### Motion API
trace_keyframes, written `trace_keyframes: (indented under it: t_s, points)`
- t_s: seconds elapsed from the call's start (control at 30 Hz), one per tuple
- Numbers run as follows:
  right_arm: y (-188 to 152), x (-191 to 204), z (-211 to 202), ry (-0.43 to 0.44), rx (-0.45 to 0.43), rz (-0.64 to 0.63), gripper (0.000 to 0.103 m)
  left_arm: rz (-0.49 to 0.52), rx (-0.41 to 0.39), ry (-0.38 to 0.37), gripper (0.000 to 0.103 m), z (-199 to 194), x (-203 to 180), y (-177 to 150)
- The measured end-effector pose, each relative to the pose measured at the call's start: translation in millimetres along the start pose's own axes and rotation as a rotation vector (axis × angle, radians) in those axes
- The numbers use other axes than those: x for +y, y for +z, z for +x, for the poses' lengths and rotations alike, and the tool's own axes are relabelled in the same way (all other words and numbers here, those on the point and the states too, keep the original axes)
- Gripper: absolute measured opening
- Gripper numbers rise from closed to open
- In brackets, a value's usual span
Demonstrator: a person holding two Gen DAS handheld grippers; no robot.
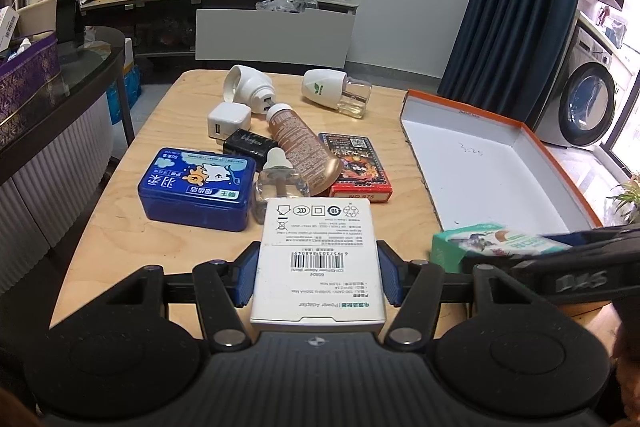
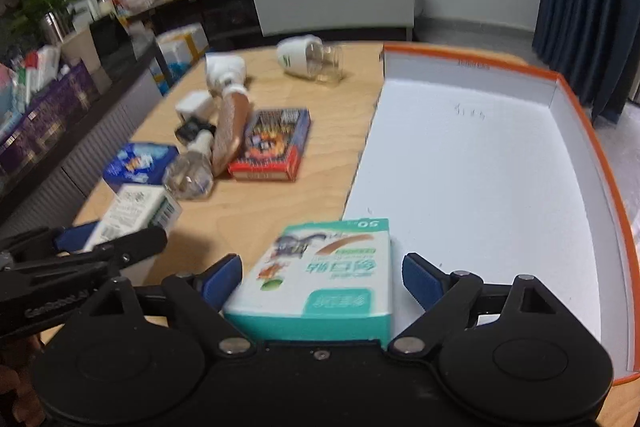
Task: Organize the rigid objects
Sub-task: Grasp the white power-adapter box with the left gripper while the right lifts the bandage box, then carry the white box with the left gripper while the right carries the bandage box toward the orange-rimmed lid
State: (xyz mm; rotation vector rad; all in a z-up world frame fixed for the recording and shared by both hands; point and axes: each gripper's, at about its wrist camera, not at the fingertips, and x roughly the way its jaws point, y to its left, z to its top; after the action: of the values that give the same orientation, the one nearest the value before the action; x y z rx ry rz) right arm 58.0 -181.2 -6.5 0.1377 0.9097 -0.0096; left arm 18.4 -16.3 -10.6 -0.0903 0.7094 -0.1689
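Note:
My left gripper (image 1: 318,273) is shut on a white power-adapter box (image 1: 318,227), its blue pads pressed on both long sides, above the near end of the wooden table (image 1: 120,227). In the right wrist view that box (image 2: 140,211) shows at the far left. My right gripper (image 2: 322,279) stands open. Between its fingers lies a teal plaster box (image 2: 332,267), with a gap at each pad. The teal box rests across the near left edge of the orange-rimmed white tray (image 2: 480,167).
Loose on the table are a blue tin (image 1: 196,187), a red card box (image 1: 356,167), a brown tube (image 1: 300,147), a clear bottle (image 1: 280,183), a white charger (image 1: 228,119), a black adapter (image 1: 248,145) and two white plug-in units (image 1: 248,83). A dark counter (image 1: 60,87) stands left.

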Motion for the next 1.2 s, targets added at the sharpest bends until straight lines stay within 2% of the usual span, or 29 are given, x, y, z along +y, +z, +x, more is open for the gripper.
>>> trace_keyframes:
  t_s: [0.1,0.17,0.27,0.43,0.6,0.77,0.9,1.0,1.1,1.2]
  points:
    - [-1,11,9,-0.034,0.033,-0.064,0.101,-0.004,-0.005,-0.006,0.06,-3,1,1]
    - [-2,13,11,-0.056,0.021,-0.08,0.085,-0.006,-0.005,-0.01,0.06,-4,1,1]
    - [-1,7,5,-0.032,-0.013,-0.05,0.084,0.0,-0.005,-0.013,0.06,-5,-1,2]
    - [7,-3,-17,-0.042,-0.113,-0.021,0.084,0.016,-0.021,-0.034,0.06,-7,-11,11]
    - [22,-26,-43,-0.098,-0.23,0.047,0.084,0.054,-0.052,-0.081,0.06,-8,-36,33]
    - [41,-57,-73,-0.172,-0.336,0.108,0.084,0.093,-0.087,-0.142,0.06,-5,-69,70]
    - [59,-84,-92,-0.196,-0.358,0.161,0.084,0.092,-0.081,-0.197,0.06,5,-98,106]
    - [72,-99,-106,-0.217,-0.388,0.182,0.084,0.126,-0.088,-0.209,0.06,10,-119,126]
    - [77,-110,-111,-0.228,-0.403,0.197,0.084,0.133,-0.105,-0.211,0.06,17,-131,131]
    - [74,-119,-106,-0.223,-0.395,0.207,0.084,0.095,-0.12,-0.199,0.06,20,-131,122]
